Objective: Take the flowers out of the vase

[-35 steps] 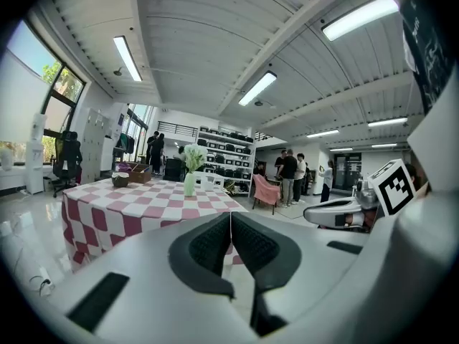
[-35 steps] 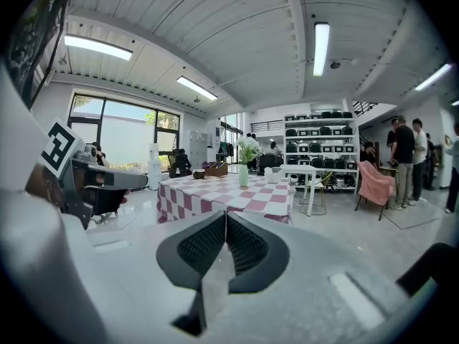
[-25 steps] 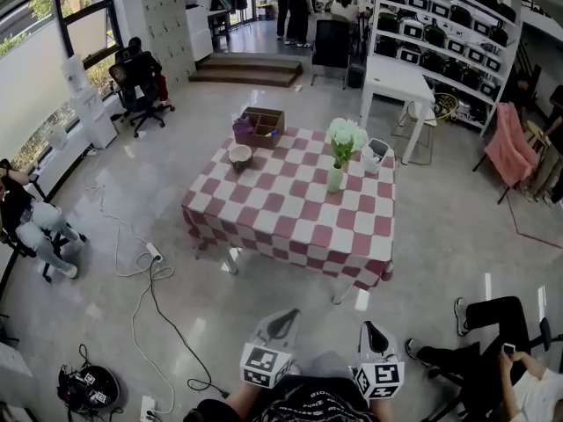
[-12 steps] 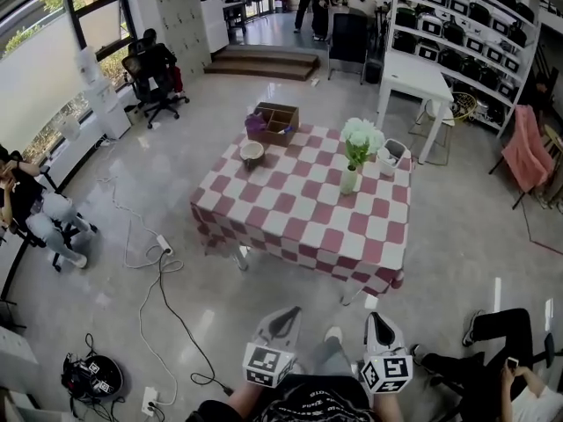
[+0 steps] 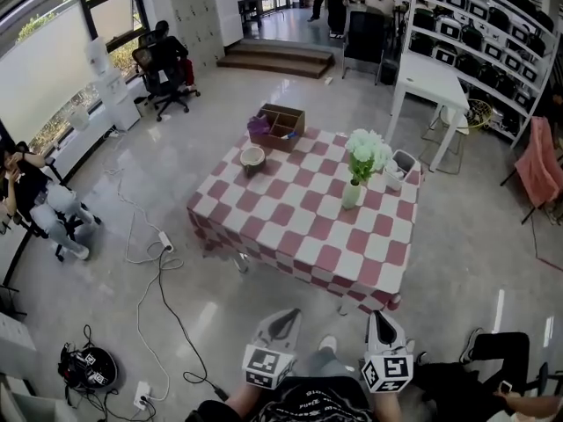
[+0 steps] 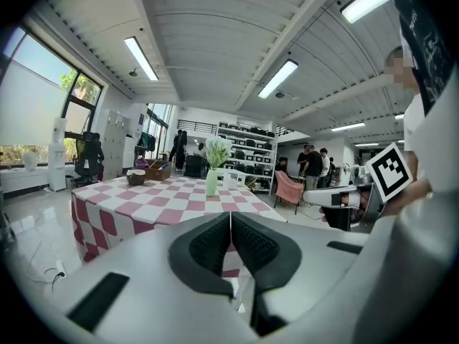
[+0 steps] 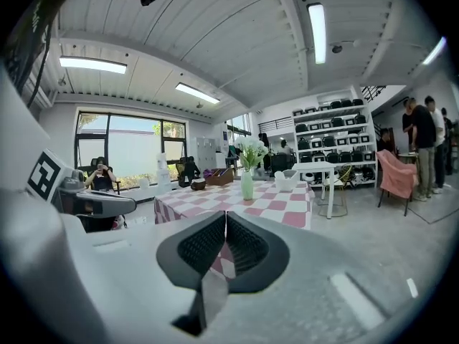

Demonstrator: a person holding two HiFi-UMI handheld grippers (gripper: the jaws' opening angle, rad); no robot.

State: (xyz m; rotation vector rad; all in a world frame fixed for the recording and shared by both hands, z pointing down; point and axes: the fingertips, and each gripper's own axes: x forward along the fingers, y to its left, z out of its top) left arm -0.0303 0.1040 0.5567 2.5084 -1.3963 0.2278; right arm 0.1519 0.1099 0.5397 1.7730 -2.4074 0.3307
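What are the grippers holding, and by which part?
Nothing. Both the left gripper and right gripper are shut and empty; the flowers sit in the vase.

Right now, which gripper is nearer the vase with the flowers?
Right, slightly. The right gripper sits almost straight below the vase in the head view; the left gripper is offset further left. Both are shut, well short of the table.

Checked cloth (image 5: pixel 299 227) covers the table; glossy polished floor (image 5: pixel 132 323); wooden box (image 5: pixel 281 126).
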